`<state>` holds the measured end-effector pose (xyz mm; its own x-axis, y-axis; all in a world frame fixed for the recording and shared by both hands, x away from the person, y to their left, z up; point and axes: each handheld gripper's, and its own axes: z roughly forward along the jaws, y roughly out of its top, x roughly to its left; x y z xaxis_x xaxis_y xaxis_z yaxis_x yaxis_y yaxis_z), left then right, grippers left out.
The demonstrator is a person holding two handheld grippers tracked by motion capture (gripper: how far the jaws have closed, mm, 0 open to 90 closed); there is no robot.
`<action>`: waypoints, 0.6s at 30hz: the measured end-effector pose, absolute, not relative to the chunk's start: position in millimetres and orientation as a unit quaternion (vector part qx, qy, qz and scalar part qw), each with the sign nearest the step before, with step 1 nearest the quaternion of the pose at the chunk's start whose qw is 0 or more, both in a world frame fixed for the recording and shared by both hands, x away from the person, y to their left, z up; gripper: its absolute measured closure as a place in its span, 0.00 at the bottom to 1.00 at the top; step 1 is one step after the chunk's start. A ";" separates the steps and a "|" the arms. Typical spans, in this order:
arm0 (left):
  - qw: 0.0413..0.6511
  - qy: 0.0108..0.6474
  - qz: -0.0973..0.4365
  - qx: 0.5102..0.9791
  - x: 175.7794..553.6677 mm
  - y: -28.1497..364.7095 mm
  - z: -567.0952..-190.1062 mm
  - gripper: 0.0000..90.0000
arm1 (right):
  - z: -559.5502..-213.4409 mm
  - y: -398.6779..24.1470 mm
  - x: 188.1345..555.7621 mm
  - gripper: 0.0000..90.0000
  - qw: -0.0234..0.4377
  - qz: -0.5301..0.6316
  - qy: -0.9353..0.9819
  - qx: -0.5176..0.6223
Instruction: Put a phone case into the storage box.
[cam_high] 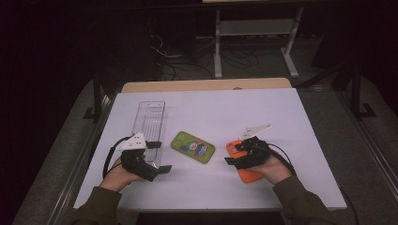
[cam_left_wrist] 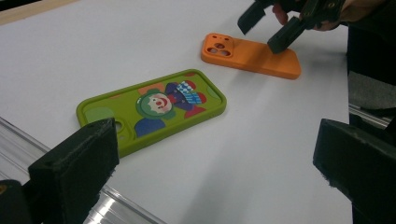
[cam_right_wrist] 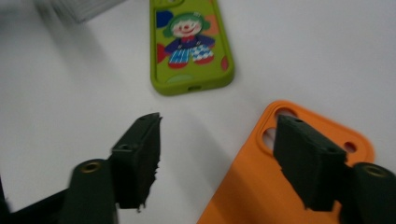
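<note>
The left claw [cam_high: 159, 157] is sitting low over the white tabletop [cam_high: 263, 112] near its left edge, held in the person's left hand [cam_high: 119, 174]. Its jaws are standing wide apart with nothing between them, so it is released. Just behind it and to its left, a clear tray [cam_high: 149, 122] is lying lengthwise, and the claw's far jaw is reaching over the tray's near end. Just to this claw's right, a green case [cam_high: 193, 146] with a clown picture is lying flat, printed side up, untouched by either claw.

Further right, beyond the green case and apart from it, an orange case [cam_left_wrist: 252, 56] is lying flat with its camera cutout pointing away from the person. The right claw [cam_high: 235, 153] is hovering over it, held in the right hand [cam_high: 274, 171]. Its jaws are standing partly open, one jaw above the orange case near the cutout, the other out over bare tabletop on the side toward the green case. The pads are not pressing on the case, so this claw is grasping nothing.
</note>
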<state>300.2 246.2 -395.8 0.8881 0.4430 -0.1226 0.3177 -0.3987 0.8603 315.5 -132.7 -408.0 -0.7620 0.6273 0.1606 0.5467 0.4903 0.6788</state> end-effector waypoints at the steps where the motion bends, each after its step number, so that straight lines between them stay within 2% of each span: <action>1: 0.499 0.228 0.063 0.834 300.1 246.1 -395.7 0.00 | -409.3 -131.6 315.1 0.45 0.049 0.368 0.865 0.337; 7: 0.500 0.229 0.062 0.833 300.4 246.1 -395.8 0.00 | -414.8 -126.8 311.4 0.71 0.019 0.344 0.883 0.319; 8: 0.500 0.229 0.062 0.833 300.4 246.1 -395.8 0.00 | -414.8 -126.8 311.4 0.71 0.019 0.344 0.883 0.319; 14: 0.499 0.230 0.062 0.833 300.6 246.3 -395.8 0.00 | -420.3 -124.5 307.0 0.91 0.008 0.318 0.898 0.304; 15: 0.499 0.230 0.062 0.833 300.6 246.3 -395.8 0.00 | -420.3 -124.5 307.0 0.91 0.008 0.318 0.898 0.304; 16: 0.500 0.230 0.062 0.833 300.5 245.9 -395.9 0.00 | -422.2 -123.8 305.4 0.96 0.003 0.312 0.901 0.302; 18: 0.500 0.230 0.062 0.833 300.4 245.7 -395.9 0.00 | -423.3 -123.3 303.7 0.98 -0.002 0.303 0.903 0.304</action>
<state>300.4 245.7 -395.9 0.8869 0.4444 -0.1264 0.3204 -0.3943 0.8613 303.7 -123.3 -423.3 -0.8151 0.5482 0.1875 0.5505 0.6319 0.5456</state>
